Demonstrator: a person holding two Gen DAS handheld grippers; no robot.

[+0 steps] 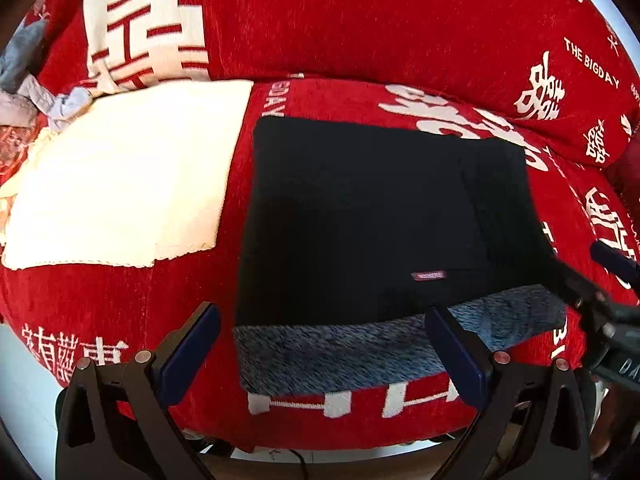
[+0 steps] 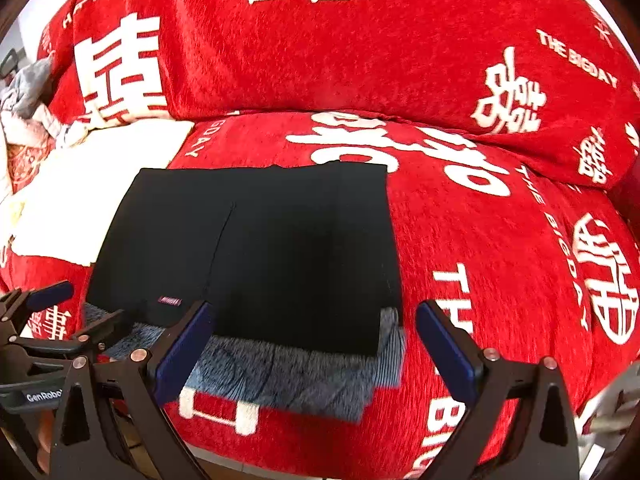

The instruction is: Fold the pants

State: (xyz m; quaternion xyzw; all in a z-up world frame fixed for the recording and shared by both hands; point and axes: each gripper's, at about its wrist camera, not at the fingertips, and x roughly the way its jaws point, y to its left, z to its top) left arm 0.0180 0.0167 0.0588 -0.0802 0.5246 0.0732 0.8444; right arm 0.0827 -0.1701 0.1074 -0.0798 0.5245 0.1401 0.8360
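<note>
Black pants lie folded into a flat, roughly square stack on the seat of a red sofa covered in fabric with large white Chinese characters and the words "THE BIG DAY". Along the near edge of the stack a band of fuzzy blue-grey lining shows from beneath the black layer. A small label sits on the black cloth near that edge; its lettering is too small to read.

The left gripper hangs just in front of the near edge, its blue-padded fingers spread wide and holding nothing. The right-hand finger overlaps the lining in the left wrist view; whether it touches cannot be told. The right gripper is likewise spread wide and empty, its fingers straddling the stack's near right corner.

Beside the pants, on their left, lies a cream folded cloth, partly cut off at the frame edge. Beyond it sits a crumpled pile of pale grey and blue clothing, mostly out of frame. The black fabric is so dark that its folds barely show.
</note>
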